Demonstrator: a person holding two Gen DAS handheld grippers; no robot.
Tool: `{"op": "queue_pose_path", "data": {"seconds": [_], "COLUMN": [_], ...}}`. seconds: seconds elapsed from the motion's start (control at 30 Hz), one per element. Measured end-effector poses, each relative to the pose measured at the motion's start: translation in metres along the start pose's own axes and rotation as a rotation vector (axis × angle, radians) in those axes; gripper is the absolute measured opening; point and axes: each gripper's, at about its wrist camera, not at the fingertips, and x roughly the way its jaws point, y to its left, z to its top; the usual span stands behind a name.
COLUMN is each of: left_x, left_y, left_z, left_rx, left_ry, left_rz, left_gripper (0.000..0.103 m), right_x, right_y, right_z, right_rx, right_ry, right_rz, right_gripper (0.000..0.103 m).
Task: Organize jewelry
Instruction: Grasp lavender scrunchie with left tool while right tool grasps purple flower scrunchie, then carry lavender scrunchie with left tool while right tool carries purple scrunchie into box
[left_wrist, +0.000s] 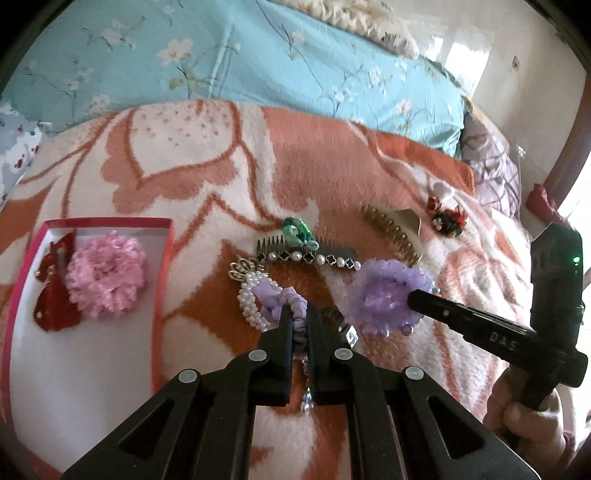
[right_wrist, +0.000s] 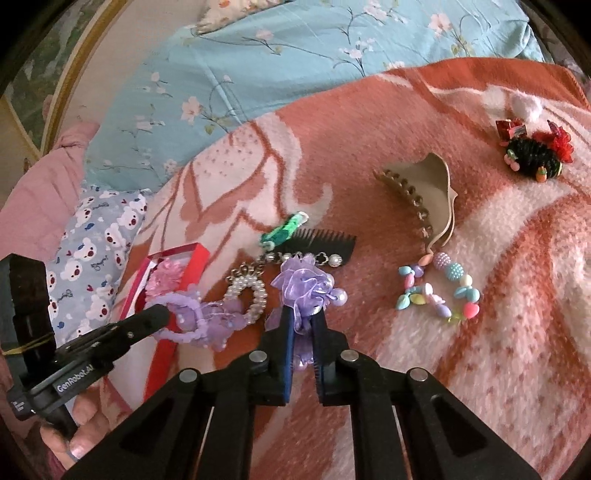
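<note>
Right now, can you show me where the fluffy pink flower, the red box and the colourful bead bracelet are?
pink flower (left_wrist: 106, 282), left wrist view, on the middle of its petals.
red box (left_wrist: 167, 254), left wrist view, on its right wall.
bead bracelet (right_wrist: 453, 273), right wrist view, on a big blue bead at the top.

My left gripper (right_wrist: 155, 314) body reads "GenRobot.AI", lower left; my right gripper (left_wrist: 415, 297) arm reads "DAS", right.

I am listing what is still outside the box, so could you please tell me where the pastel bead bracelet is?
In the right wrist view, the pastel bead bracelet lies on the orange-and-white blanket, right of centre, just below the beige claw clip.
</note>
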Motion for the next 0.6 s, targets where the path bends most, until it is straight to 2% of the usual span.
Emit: {"op": "queue_pose_path", "data": {"seconds": [0.23, 0.6], "left_x": [-0.046, -0.093], "left_y": [0.017, 0.048], "left_z": [-0.013, -0.035], "left_rx": [-0.033, -0.101], "left_ry": [-0.044, -0.086], "left_rz": [0.009, 0.047], "left_gripper": [0.005, 0.005], "right_x": [-0.014, -0.024], "right_y": [0.025, 0.057], "right_z": [-0.004, -0.006], "right_rx": [-0.044, -0.102], "right_ry": [-0.018, -0.035], "right_rz": [0.024, 0.045], "right_gripper": [0.002, 0.001]}}
